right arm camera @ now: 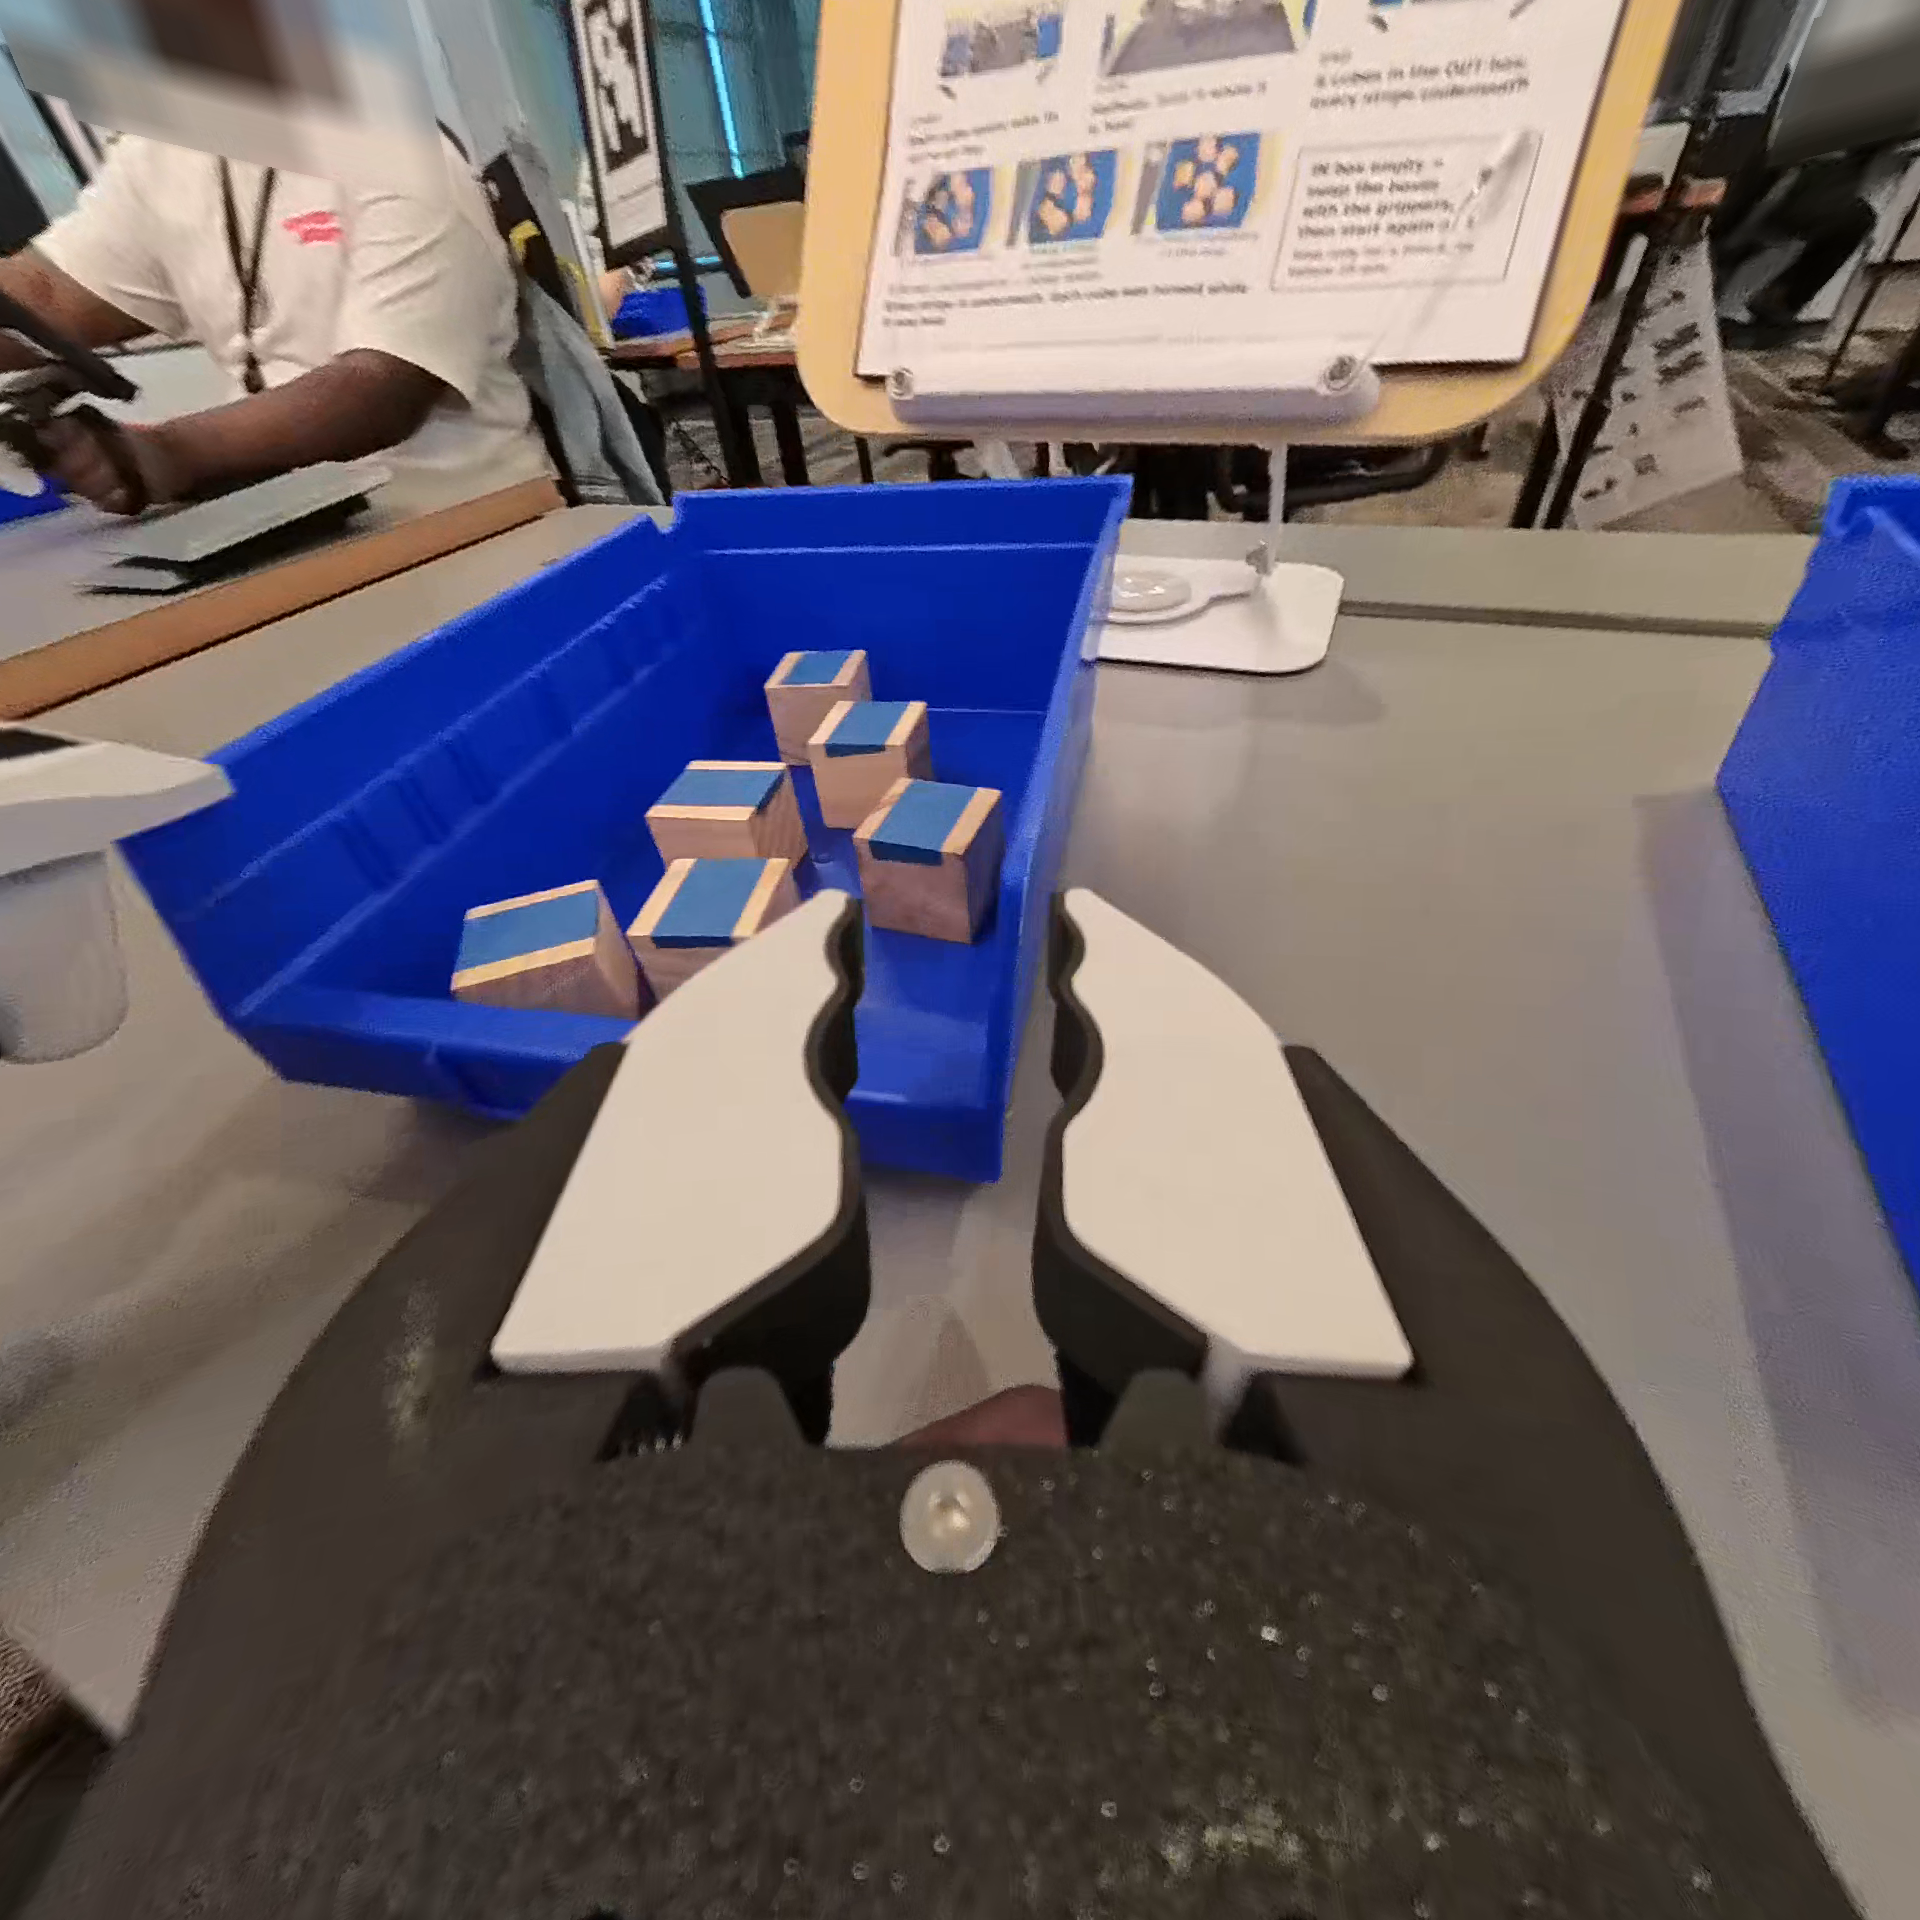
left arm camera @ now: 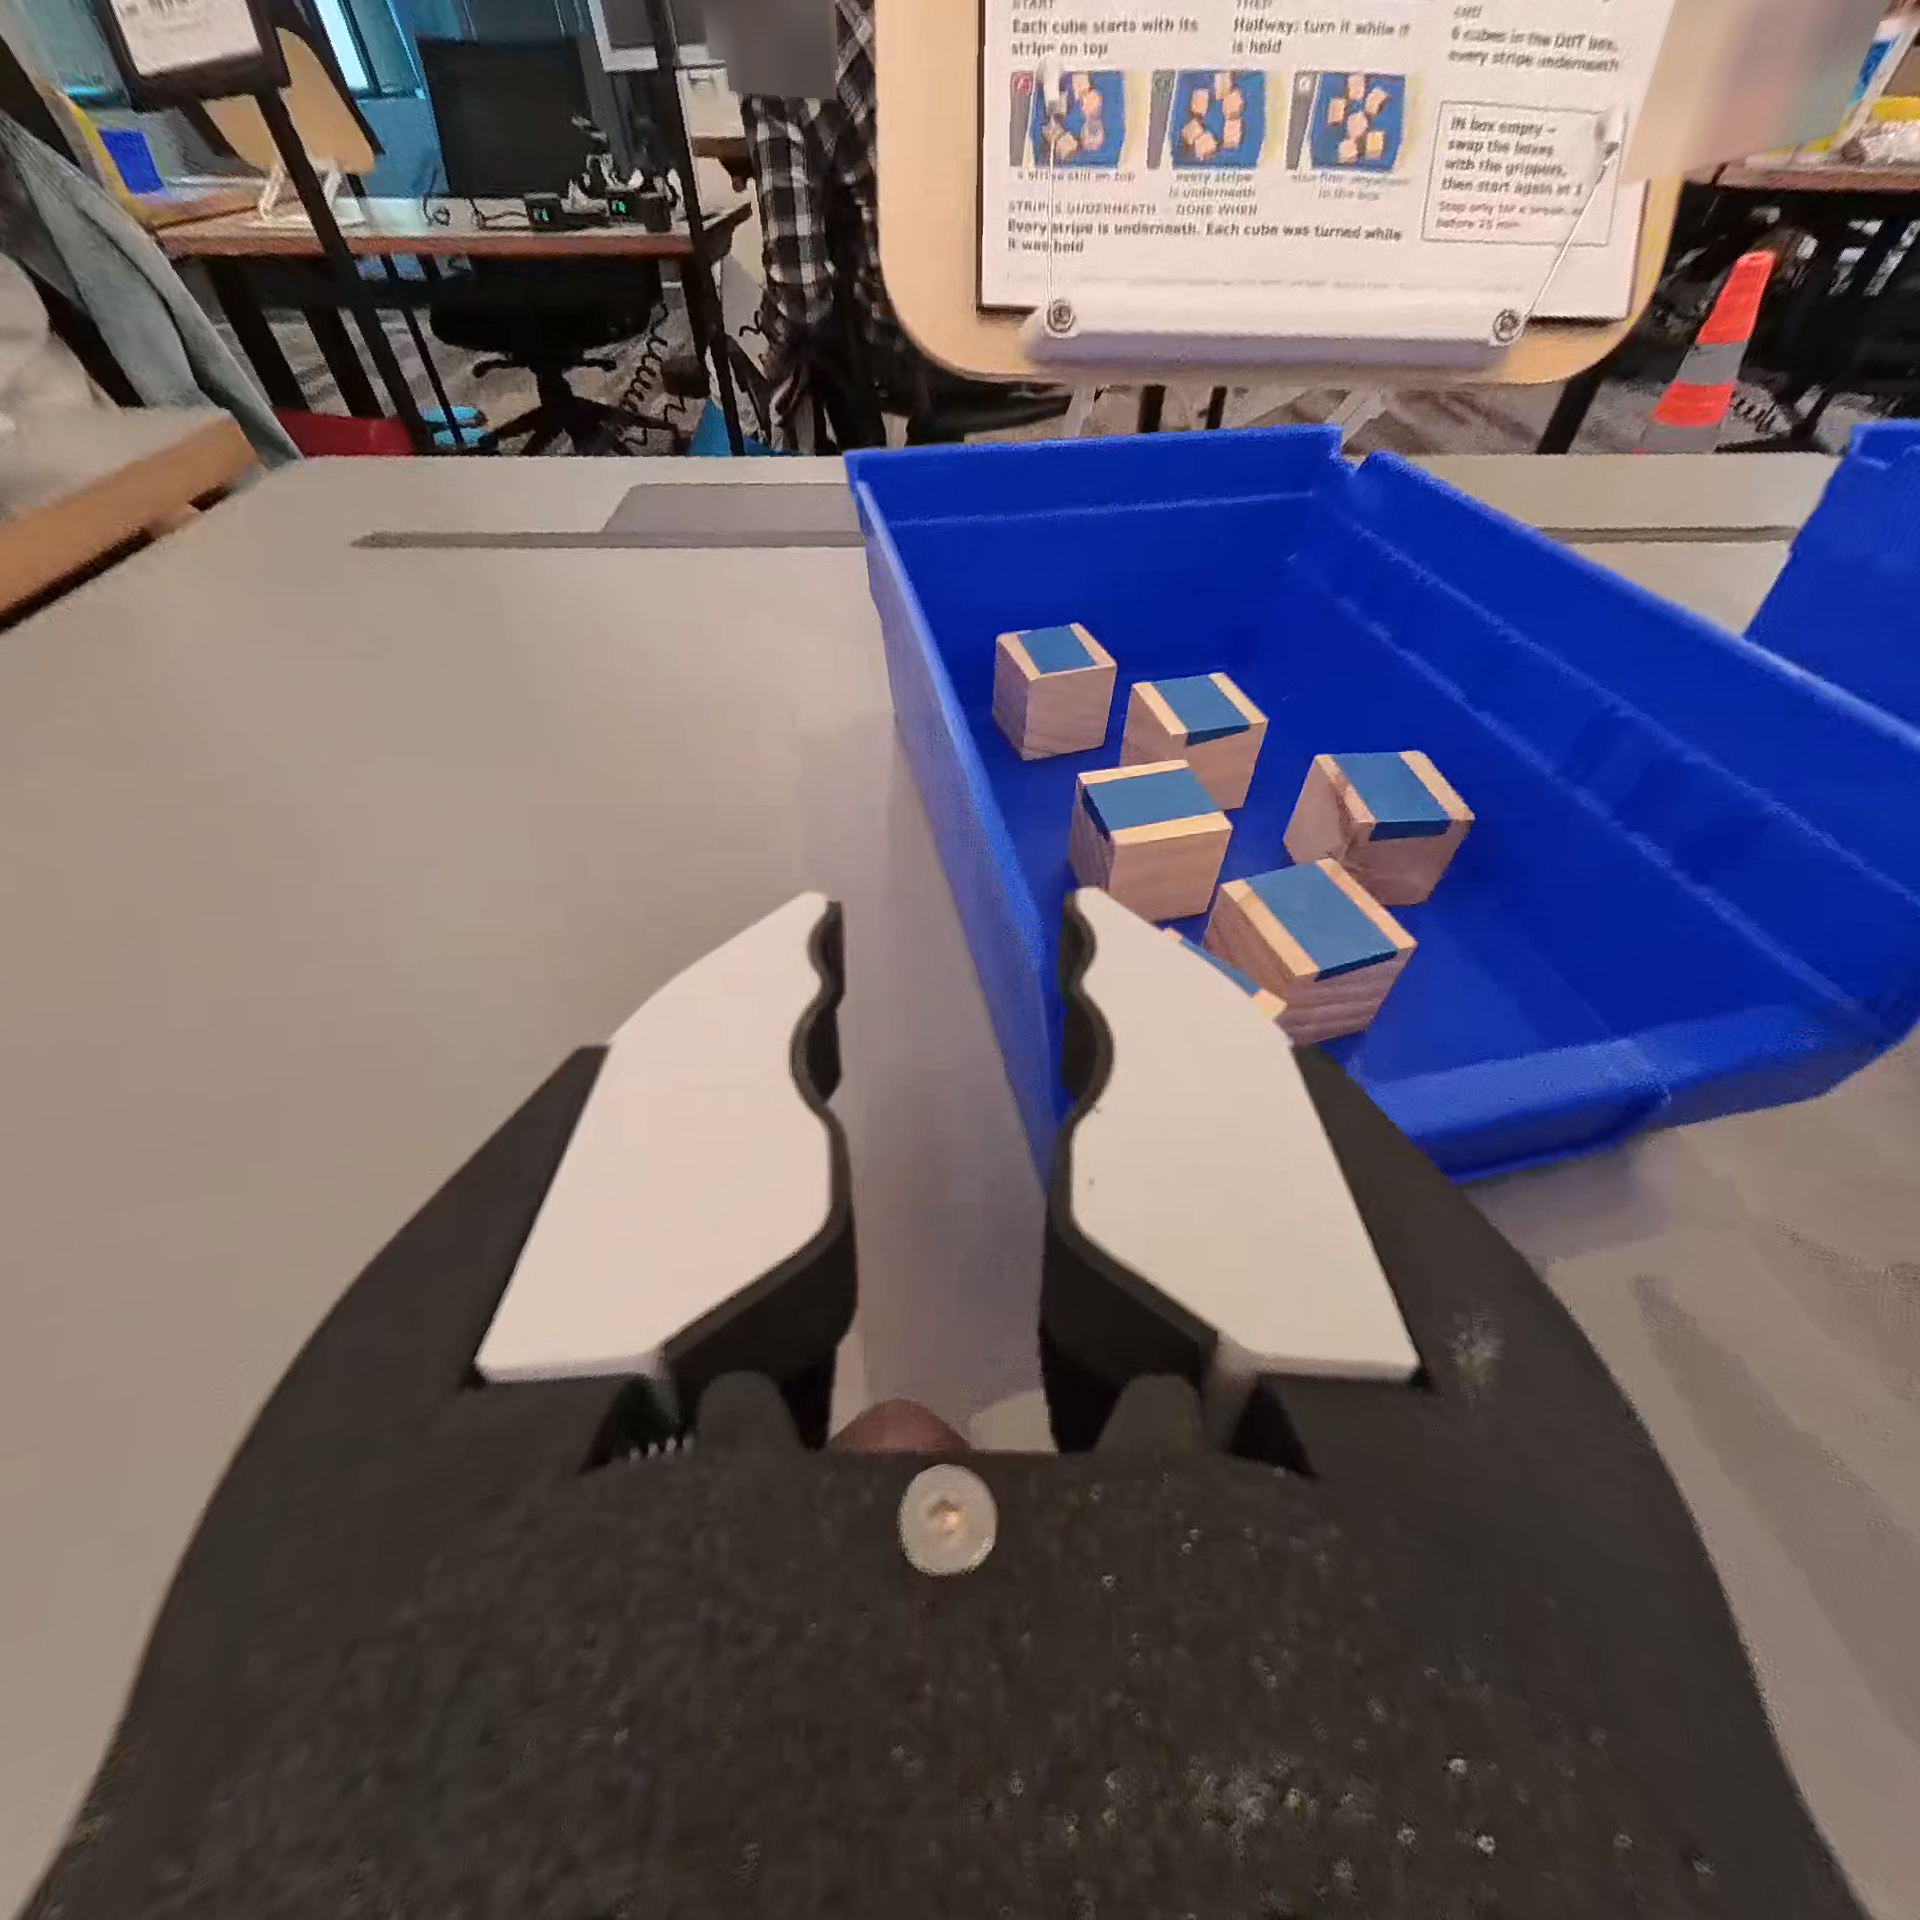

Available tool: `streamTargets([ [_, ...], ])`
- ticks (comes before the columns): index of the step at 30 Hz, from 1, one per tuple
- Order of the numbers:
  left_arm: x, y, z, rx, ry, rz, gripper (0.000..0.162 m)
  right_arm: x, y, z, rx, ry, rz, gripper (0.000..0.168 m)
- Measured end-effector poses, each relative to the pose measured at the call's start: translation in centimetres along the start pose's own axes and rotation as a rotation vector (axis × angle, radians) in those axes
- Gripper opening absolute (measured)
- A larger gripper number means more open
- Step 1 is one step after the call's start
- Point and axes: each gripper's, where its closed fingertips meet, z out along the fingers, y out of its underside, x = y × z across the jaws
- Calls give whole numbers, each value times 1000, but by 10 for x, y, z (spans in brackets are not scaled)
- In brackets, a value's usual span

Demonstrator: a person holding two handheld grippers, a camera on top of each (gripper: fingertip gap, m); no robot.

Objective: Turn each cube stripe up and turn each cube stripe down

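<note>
Both claws, left [left arm camera: 948, 920] & right [right arm camera: 953, 920], gaping empty over grey table [left arm camera: 416, 831]; six stripe-up wooden cubes [left arm camera: 1151, 836] (blue tape) in blue plastic bin [left arm camera: 1558, 727] at 1 o'clock.

Both grippers [left arm camera: 948, 940] [right arm camera: 954, 935]: white scalloped fingers [left arm camera: 686, 1143], speckled black bodies, silver centre screw [left arm camera: 947, 1519].

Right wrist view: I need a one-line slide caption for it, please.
Open right gripper hovers before a blue bin holding six wooden cubes, all stripe up.

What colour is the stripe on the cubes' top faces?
Blue, on pale wood cubes; clearest in the right wrist view.
</note>
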Motion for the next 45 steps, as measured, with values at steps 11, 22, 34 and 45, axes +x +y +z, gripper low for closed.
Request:
streamTargets([
  [11,12,34,23,-175,47,-50,6,8,15,34,-91,114,156,4],
  [22,-126,-6,5,-124,-43,84,2,-122,-9,73,-14,113,126,4],
  [34,-226,20,45,-172,50,-75,1,-208,-6,137,-81,128,36,7],
  [45,-258,25,45,-246,-187,-51,42,-215,14,137,-225,-126,22,26],
])
